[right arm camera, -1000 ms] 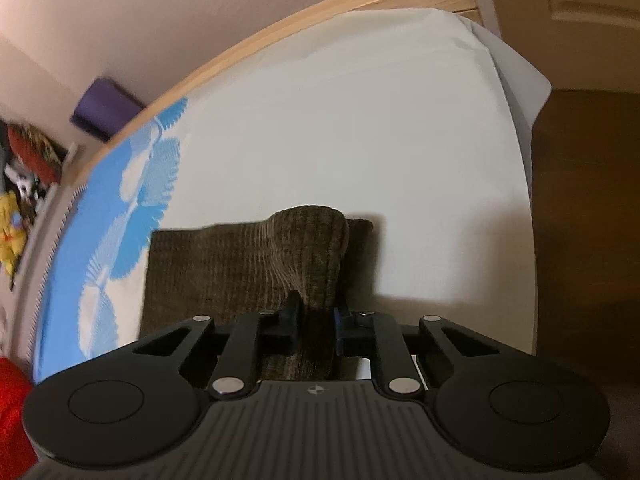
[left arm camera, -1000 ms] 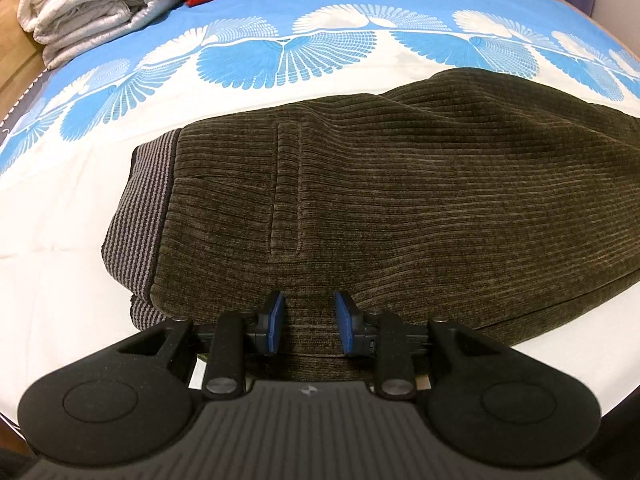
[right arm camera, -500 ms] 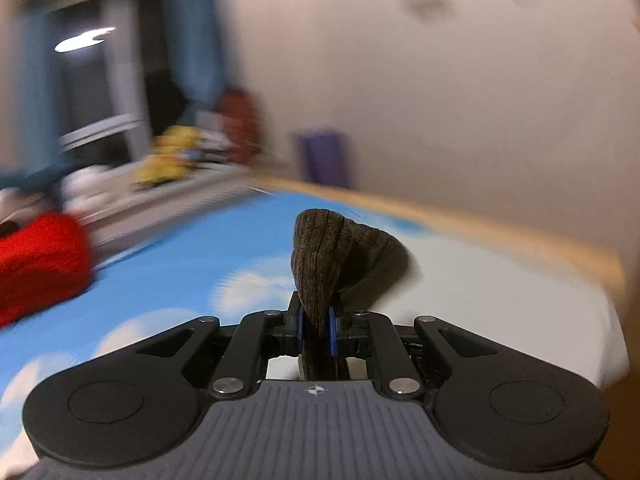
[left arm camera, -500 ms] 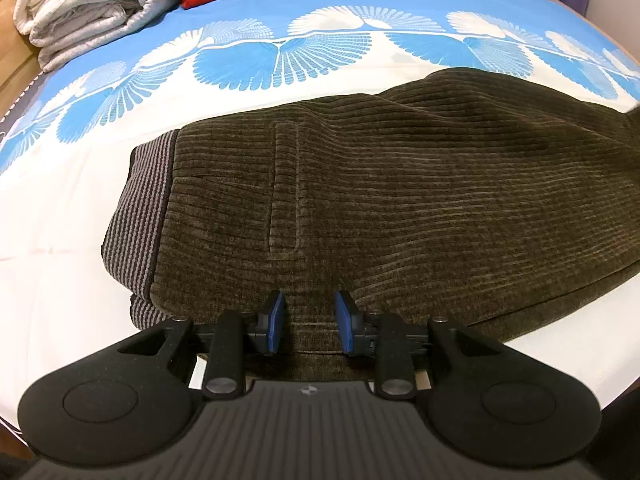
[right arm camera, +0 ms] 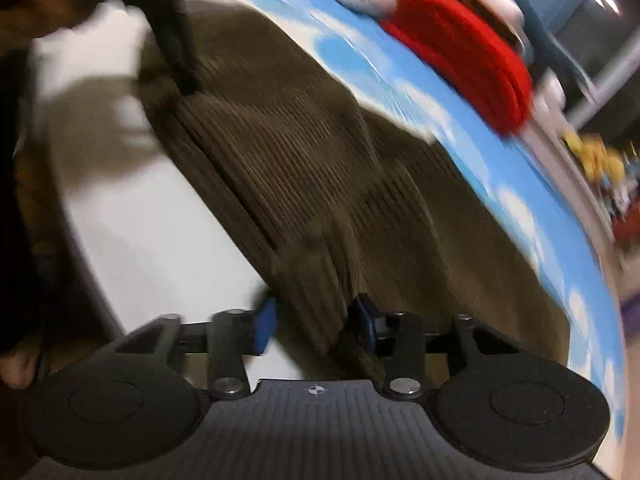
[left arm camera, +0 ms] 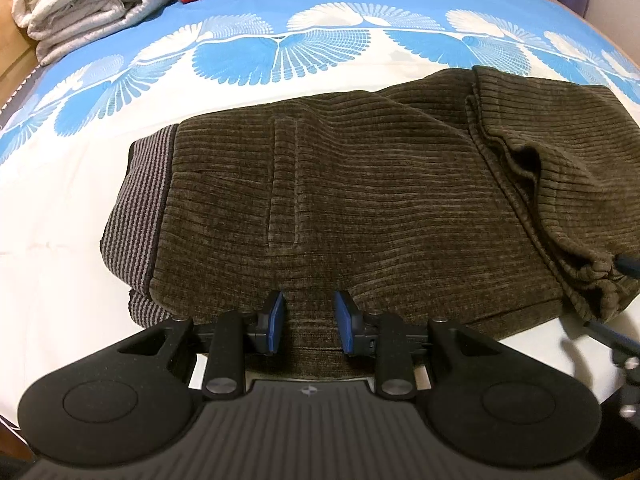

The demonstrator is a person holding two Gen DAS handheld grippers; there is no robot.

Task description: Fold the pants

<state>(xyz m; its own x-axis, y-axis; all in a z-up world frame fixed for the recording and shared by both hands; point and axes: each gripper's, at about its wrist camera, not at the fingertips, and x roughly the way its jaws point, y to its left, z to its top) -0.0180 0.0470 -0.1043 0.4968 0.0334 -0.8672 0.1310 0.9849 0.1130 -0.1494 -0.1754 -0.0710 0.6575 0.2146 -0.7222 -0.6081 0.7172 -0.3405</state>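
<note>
As pants point(left arm camera: 360, 200) lie flat, left gripper point(left arm camera: 309, 322) straddles near edge.

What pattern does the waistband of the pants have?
The waistband has fine grey and dark stripes, unlike the olive-brown corduroy pants. Clearest in the left wrist view.

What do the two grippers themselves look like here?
Both match: the left gripper and right gripper have black linkage arms with silver pivot pins, blue-padded fingers, two round black discs, and a ribbed grey body with a small crosshair mark.
</note>
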